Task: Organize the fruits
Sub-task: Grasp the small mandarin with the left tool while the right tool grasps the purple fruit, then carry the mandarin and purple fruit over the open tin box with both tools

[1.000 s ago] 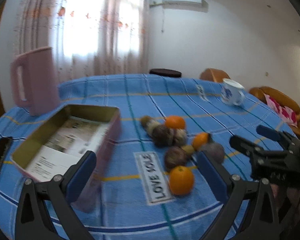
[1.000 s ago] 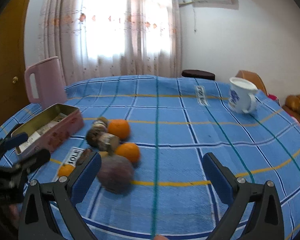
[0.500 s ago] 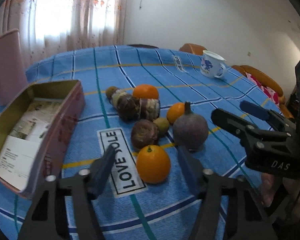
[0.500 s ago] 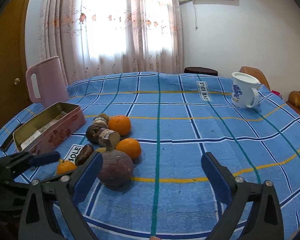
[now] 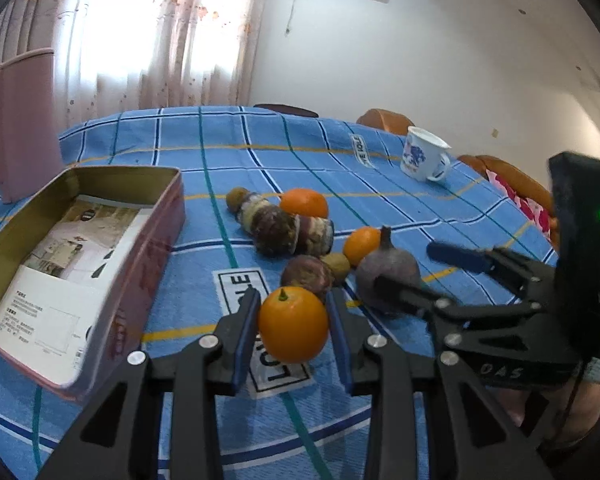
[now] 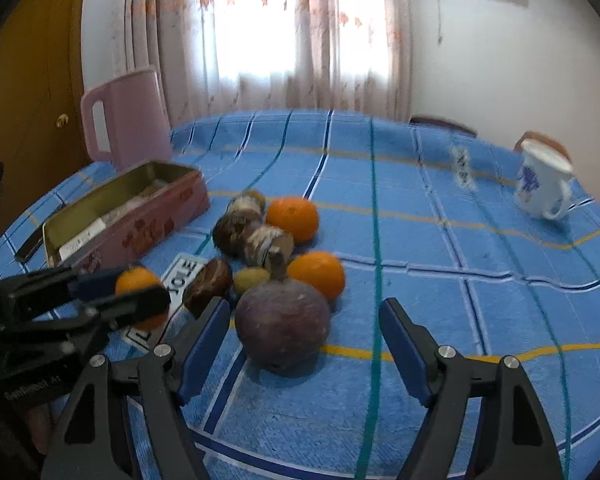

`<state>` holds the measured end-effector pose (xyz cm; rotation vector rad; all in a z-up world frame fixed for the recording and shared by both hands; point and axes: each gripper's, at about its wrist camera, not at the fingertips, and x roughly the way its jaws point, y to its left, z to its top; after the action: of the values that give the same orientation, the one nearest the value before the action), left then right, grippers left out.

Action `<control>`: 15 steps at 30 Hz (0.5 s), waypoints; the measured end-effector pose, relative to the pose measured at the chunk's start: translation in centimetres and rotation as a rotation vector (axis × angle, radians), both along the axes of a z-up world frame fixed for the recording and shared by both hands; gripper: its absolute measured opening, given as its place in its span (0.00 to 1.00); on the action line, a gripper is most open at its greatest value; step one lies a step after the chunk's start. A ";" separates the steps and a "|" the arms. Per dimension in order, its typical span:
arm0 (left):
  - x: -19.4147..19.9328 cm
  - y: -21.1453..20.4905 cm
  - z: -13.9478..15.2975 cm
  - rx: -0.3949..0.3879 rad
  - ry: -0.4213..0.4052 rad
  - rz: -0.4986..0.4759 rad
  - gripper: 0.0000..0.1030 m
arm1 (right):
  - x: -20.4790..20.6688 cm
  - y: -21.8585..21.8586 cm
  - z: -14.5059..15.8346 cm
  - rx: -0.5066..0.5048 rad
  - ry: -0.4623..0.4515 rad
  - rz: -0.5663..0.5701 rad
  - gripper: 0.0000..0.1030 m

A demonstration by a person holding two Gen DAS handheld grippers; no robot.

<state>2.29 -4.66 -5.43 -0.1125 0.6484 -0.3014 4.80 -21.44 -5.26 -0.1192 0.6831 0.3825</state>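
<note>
My left gripper [image 5: 293,330] is shut on an orange [image 5: 293,323] at the near end of the fruit pile; it also shows in the right wrist view [image 6: 140,294]. My right gripper [image 6: 306,344] is open, its blue pads on either side of a large purple fruit [image 6: 283,325], apart from it. Two more oranges [image 6: 293,218] [image 6: 317,274], several brown fruits [image 6: 268,242] and a small green one [image 6: 251,279] lie in the pile. An open pink tin [image 5: 80,256] with paper inside stands to the left.
A pink jug [image 6: 124,120] stands behind the tin. A white and blue mug [image 6: 542,190] stands at the far right. The blue checked tablecloth [image 6: 440,264] covers the table. A dark flat object [image 6: 30,244] lies left of the tin.
My left gripper has closed on the near orange. My right gripper has moved left and forward, and the purple fruit now lies between its open fingers.
</note>
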 end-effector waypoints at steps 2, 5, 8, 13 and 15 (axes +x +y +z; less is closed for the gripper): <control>0.0 -0.1 0.0 0.003 -0.001 -0.002 0.35 | 0.5 0.2 -0.4 0.006 0.036 0.026 0.64; -0.2 0.1 0.2 0.006 -0.015 0.006 0.35 | 0.0 0.3 -0.3 0.023 0.021 0.060 0.53; -0.4 0.3 0.4 0.009 -0.033 0.017 0.35 | -0.6 0.3 -0.1 0.019 -0.020 0.049 0.53; -1.0 0.5 0.8 0.019 -0.078 0.030 0.35 | -1.3 0.2 0.3 0.028 -0.075 0.052 0.52; -1.1 0.5 1.0 0.030 -0.098 0.040 0.35 | -1.7 0.1 0.6 0.027 -0.098 0.058 0.52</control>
<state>1.15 -4.15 -4.41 -0.0813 0.5532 -0.2572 3.14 -21.34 -4.66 -0.1314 0.5785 0.4391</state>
